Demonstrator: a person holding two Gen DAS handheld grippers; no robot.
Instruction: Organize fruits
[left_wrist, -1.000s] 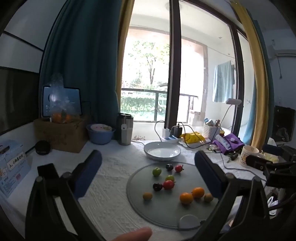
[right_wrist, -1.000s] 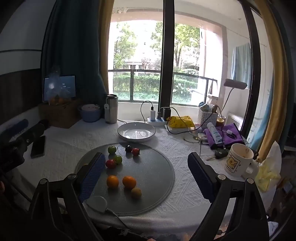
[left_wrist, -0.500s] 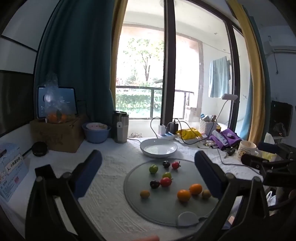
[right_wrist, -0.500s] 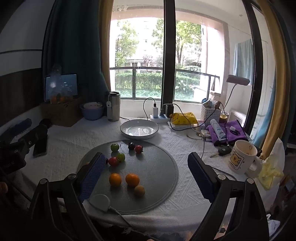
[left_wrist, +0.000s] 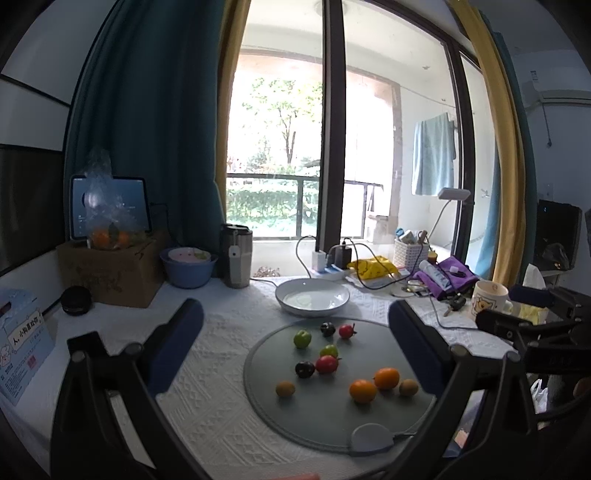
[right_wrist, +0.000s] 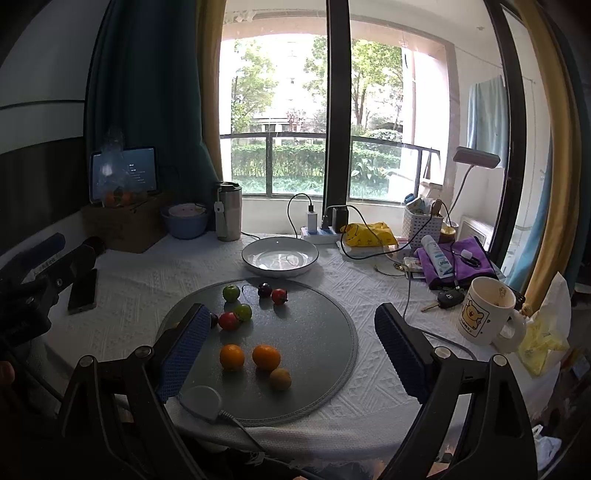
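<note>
White bowl (right_wrist: 279, 257) sits beyond fruit-strewn mat (right_wrist: 317, 332); mug (right_wrist: 485, 314) stands right.

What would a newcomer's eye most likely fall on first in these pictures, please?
Probably the small bright fruits scattered over the round grey mat in the middle of the table, oranges nearest, green and red ones farther back. Just beyond the mat sits an empty white plate. Both open hand-held grippers frame the scene: left, right.

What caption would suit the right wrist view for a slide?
Open right gripper poised above a round grey mat scattered with small fruits, an empty white bowl waiting beyond.
</note>
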